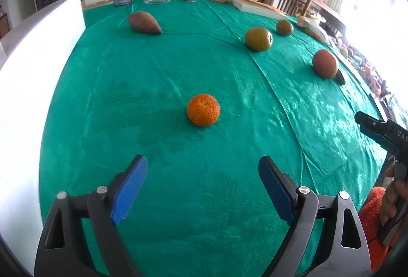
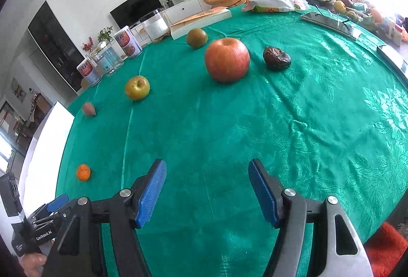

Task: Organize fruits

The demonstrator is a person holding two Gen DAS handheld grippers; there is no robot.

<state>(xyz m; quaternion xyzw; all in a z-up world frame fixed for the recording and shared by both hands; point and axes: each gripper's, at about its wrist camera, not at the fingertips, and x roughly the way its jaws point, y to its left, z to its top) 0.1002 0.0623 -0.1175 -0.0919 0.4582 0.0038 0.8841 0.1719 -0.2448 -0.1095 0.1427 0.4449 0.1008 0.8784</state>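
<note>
Both grippers hung over the near edge of the green bench [image 1: 178,60], neither holding a thing. The left gripper [image 1: 202,187] had its jaws spread wide, with the orange [image 1: 203,110] sitting on the cloth just beyond them. The right gripper [image 2: 207,191] was wide open too, aimed at the red apple [image 2: 227,60], which was well apart from it. A dark date [image 2: 276,58] lay just right of that apple, a yellow apple [image 2: 137,87] off to its left, a sweet potato [image 1: 144,22] far left.
</note>
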